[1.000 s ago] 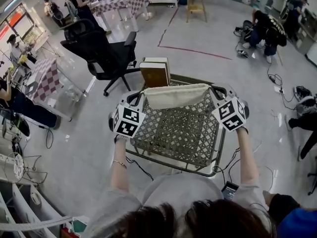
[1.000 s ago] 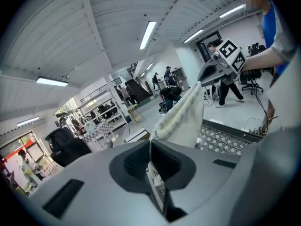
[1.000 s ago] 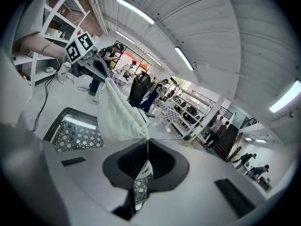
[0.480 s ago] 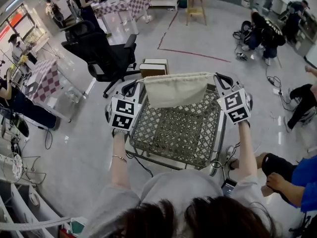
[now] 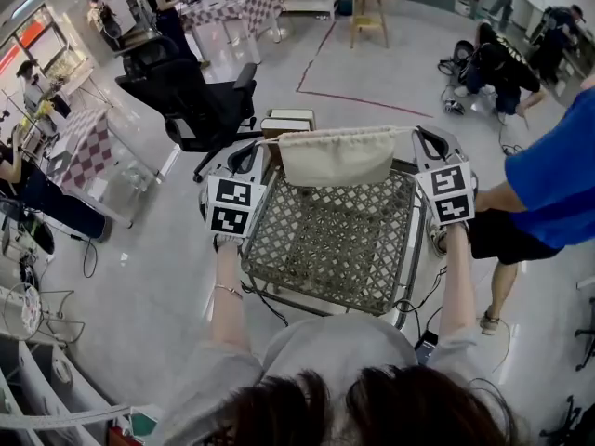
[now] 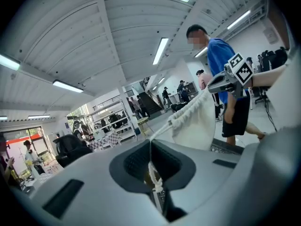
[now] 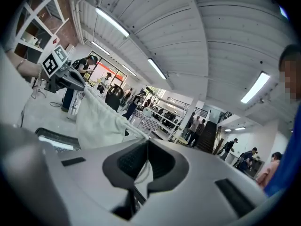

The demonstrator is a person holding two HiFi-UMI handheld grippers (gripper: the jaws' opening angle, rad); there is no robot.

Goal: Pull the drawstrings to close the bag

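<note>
A cream drawstring bag [image 5: 337, 154] hangs stretched between my two grippers above a metal mesh table [image 5: 325, 249]. My left gripper [image 5: 251, 159] is shut on the left drawstring [image 6: 159, 130], whose knotted end lies between the jaws [image 6: 151, 149]. My right gripper [image 5: 424, 140] is shut on the right drawstring [image 7: 135, 131], which runs taut from the bag [image 7: 96, 117] into the closed jaws [image 7: 148, 147]. The bag's mouth [image 6: 190, 108] is gathered into folds along the cord. Each gripper shows in the other's view: the right gripper [image 6: 221, 81], the left gripper [image 7: 69, 81].
A black office chair [image 5: 191, 100] and a stack of books [image 5: 290, 122] stand just beyond the table. A person in a blue shirt [image 5: 548, 175] stands close on the right. Cables [image 5: 260, 309] trail on the floor under the table.
Both grippers have risen and carried the bag up off the mesh, its top edge now straighter and tauter. A person in blue has walked in at the right.
</note>
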